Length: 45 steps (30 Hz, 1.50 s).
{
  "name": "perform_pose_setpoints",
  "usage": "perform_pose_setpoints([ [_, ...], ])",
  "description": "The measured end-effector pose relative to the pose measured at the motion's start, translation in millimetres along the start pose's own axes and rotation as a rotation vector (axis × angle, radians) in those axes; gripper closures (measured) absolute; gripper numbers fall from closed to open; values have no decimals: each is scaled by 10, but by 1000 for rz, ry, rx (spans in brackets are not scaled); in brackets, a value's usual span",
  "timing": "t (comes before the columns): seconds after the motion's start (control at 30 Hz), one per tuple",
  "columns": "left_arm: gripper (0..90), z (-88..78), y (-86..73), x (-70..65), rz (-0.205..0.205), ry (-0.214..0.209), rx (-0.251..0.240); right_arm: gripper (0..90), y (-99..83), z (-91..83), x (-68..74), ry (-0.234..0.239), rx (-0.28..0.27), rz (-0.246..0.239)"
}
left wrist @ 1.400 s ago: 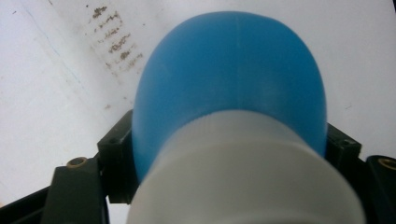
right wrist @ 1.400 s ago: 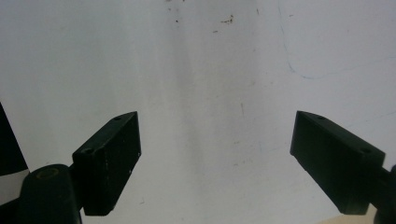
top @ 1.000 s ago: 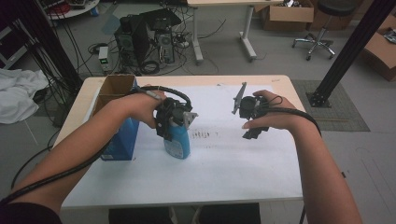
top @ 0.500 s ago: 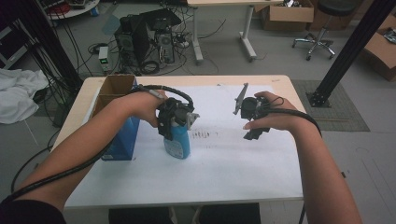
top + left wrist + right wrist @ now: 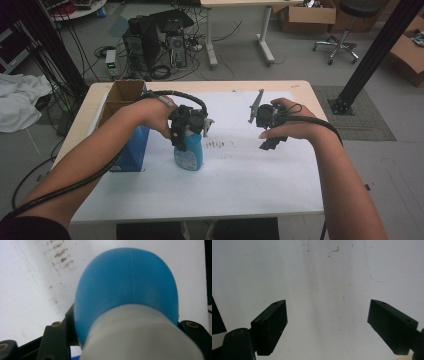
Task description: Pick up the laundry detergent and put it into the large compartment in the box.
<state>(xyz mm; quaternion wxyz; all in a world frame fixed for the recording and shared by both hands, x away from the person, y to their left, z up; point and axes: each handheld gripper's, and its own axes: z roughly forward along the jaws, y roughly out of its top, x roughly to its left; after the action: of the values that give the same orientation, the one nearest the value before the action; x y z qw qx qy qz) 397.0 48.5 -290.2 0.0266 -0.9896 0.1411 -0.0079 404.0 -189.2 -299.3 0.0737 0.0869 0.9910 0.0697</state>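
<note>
Left of centre in the high view, the blue bottle (image 5: 189,152) stands upright on the desk (image 5: 250,190). The left gripper (image 5: 186,131) has its jaws clamped at the bottle's neck, apparently for lifting. The right gripper (image 5: 328,322) hovers at centre right, jaws apart and empty.

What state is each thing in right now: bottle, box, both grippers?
Bottle: upright on the table, white cap on, held at the neck.
Box: open at the top, standing left of the bottle.
Left gripper: shut on the bottle.
Right gripper: open, nothing between the jaws, over the white sheet.
</note>
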Motion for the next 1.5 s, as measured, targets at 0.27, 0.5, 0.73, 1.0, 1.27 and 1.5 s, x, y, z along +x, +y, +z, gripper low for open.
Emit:
perform_pose_setpoints([
  [0.27, 397, -214, -28, -7, -94, 2, 2, 163, 30, -37, 19, -7, -6, -10],
  [0.5, 397, -354, -69, 93, -285, -53, -15, 163, 75, -25, 43, -4, -6, -30],
  [0.73, 396, -481, -141, 135, -470, -52, -24, 163, 105, 3, 72, 0, -5, -57],
  [1.0, 397, -761, -250, 113, -703, -40, -12, 163, 166, 15, 104, -2, -15, -98],
  [1.27, 397, -1088, -410, 88, -959, -66, -36, 163, 207, 28, 138, 11, 8, -127],
  [1.5, 396, -1332, -562, 91, -1127, -86, -28, 163, 232, 39, 147, 11, -2, -153],
])
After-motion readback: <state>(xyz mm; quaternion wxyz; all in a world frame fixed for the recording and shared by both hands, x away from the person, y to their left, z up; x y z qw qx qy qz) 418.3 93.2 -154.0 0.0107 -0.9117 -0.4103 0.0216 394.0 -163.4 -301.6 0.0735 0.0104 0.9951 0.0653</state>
